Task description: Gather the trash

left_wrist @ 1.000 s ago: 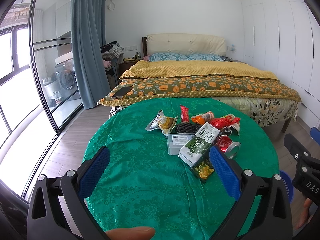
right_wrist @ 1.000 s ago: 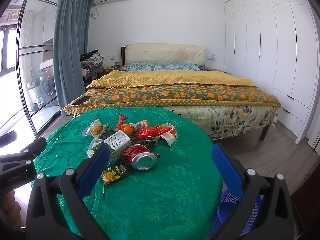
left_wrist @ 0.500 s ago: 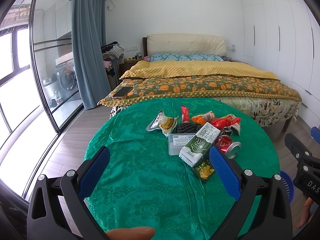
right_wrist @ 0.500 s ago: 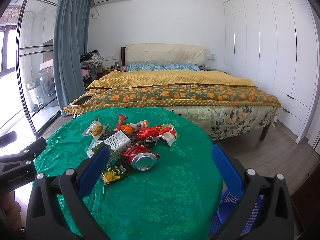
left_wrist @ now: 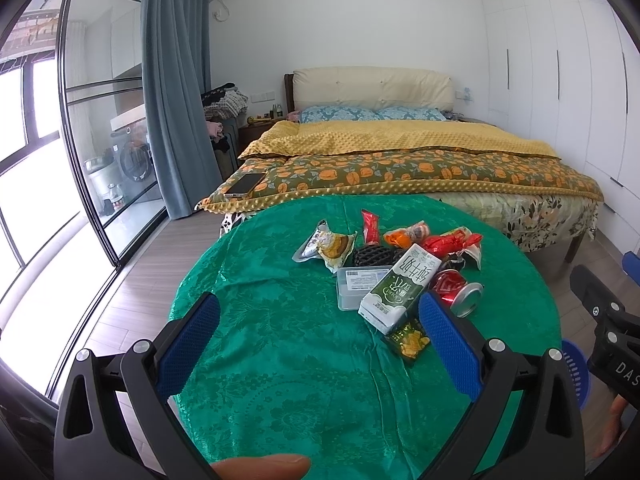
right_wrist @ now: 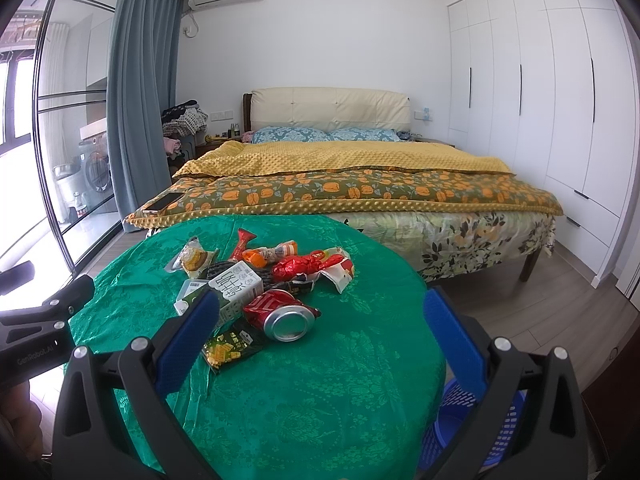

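Observation:
A heap of trash lies on the round table's green cloth [left_wrist: 280, 344]: a green and white milk carton [left_wrist: 400, 288], a crushed red can [right_wrist: 280, 314], a clear plastic box [left_wrist: 356, 286], a yellow snack packet [right_wrist: 230, 346], a black foam net [left_wrist: 370, 255], a mooncake wrapper [left_wrist: 326, 243] and red and orange wrappers [right_wrist: 304, 266]. My left gripper [left_wrist: 318, 340] hovers open above the near side of the table, left of the heap. My right gripper [right_wrist: 320, 334] is also open, held over the table's near right part. Neither holds anything.
A blue slatted basket [right_wrist: 460, 428] stands on the floor at the table's right edge. Behind the table is a bed [right_wrist: 360, 176] with a phone [left_wrist: 245, 184] on its corner. Wardrobes [right_wrist: 560, 100] line the right wall, a glass door [left_wrist: 80, 160] the left.

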`<state>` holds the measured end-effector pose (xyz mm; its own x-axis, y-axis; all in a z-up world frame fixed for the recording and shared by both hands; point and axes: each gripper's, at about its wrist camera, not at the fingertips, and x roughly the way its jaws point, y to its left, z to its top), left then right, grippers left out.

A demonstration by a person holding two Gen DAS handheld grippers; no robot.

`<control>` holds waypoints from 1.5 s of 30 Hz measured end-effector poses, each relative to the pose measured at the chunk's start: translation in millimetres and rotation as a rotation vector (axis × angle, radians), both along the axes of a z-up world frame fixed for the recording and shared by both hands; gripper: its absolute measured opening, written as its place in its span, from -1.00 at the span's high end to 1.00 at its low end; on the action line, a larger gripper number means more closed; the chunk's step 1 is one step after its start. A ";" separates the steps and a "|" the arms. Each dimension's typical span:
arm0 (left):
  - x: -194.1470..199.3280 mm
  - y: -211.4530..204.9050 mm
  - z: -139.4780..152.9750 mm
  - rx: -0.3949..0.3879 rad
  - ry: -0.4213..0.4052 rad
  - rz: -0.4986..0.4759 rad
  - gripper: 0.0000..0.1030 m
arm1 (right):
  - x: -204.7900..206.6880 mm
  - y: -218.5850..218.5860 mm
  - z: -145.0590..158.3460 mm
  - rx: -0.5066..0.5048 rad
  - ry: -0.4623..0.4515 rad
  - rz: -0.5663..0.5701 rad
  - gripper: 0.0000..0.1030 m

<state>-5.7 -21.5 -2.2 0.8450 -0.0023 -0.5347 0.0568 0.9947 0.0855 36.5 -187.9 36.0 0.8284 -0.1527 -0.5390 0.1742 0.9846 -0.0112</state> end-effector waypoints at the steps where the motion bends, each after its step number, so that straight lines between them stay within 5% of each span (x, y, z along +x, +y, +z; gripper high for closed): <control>1: 2.9 1.6 -2.7 0.000 -0.001 0.000 -0.92 | -0.4 0.0 0.7 0.000 0.000 0.000 -0.91; 16: 7.7 21.7 2.2 -0.007 0.017 -0.015 -0.92 | 2.8 0.3 6.2 0.005 -0.001 -0.001 -0.91; 27: 73.7 18.2 -59.6 -0.019 0.223 -0.235 -0.92 | 18.7 -23.1 -40.9 0.049 0.098 -0.028 -0.91; 33: 118.9 -36.1 -85.2 0.181 0.253 -0.467 -0.92 | 21.5 -36.9 -60.8 0.064 0.133 -0.057 -0.91; 38: 145.5 -62.2 -108.9 0.330 0.282 -0.527 -0.91 | 15.0 -46.1 -77.4 0.075 0.154 -0.059 -0.91; 40: 155.5 -61.9 -112.8 0.318 0.311 -0.534 -0.71 | 14.3 -47.8 -82.1 0.074 0.162 -0.058 -0.91; 43: 170.2 -63.6 -123.3 0.291 0.401 -0.554 0.01 | 14.5 -48.2 -89.0 0.078 0.178 -0.055 -0.91; 45: 166.7 -60.2 -123.3 0.278 0.387 -0.559 0.03 | 16.3 -47.3 -92.4 0.081 0.186 -0.047 -0.91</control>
